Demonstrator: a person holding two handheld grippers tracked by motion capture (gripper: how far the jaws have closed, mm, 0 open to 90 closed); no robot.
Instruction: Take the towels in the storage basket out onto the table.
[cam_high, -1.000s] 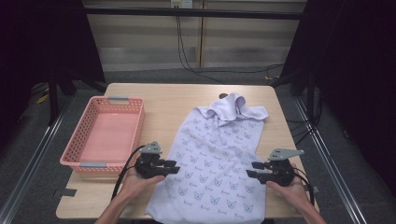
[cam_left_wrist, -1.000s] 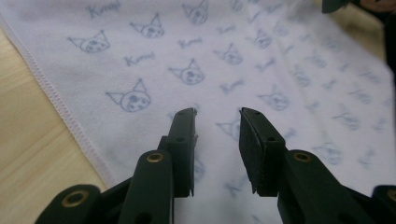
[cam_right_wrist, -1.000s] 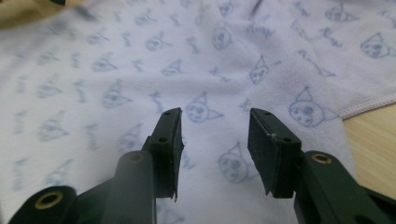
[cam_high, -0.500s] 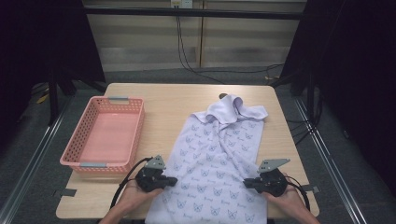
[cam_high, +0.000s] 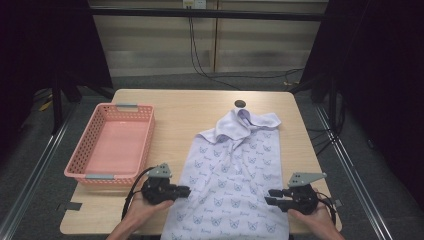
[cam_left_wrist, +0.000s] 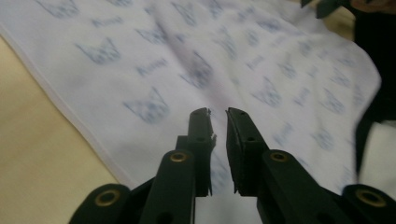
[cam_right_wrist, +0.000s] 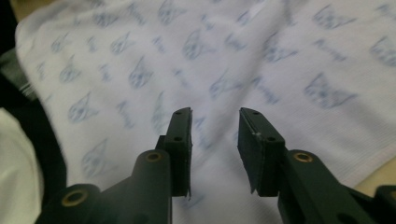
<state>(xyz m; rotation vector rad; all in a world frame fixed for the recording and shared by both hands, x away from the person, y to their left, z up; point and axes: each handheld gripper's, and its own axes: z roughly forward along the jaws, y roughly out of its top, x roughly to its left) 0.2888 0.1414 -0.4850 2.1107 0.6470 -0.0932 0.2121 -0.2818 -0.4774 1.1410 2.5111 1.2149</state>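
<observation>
A pale lilac garment (cam_high: 227, 185) with a blue print lies flat along the table, its bunched collar (cam_high: 248, 121) at the far end. My left gripper (cam_high: 186, 190) rests at its left edge near the hem, and my right gripper (cam_high: 268, 196) at its right edge. In the left gripper view the left gripper (cam_left_wrist: 218, 112) has a narrow gap with no cloth in it; its jaws have just been opening. In the right gripper view the right gripper (cam_right_wrist: 215, 114) stands wider above the printed cloth (cam_right_wrist: 261, 56); it too has just been opening, with nothing between its jaws.
A pink plastic basket (cam_high: 85, 150) sits at the table's left side, close to my left hand. A small black round object (cam_high: 240, 103) lies beyond the collar. The wooden table (cam_high: 175, 107) has bare room at its far end; dark floor and cables lie beyond.
Both grippers drew back toward the near edge and the garment slid with them. Their jaws have since parted, and the right gripper has shifted outward to the right.
</observation>
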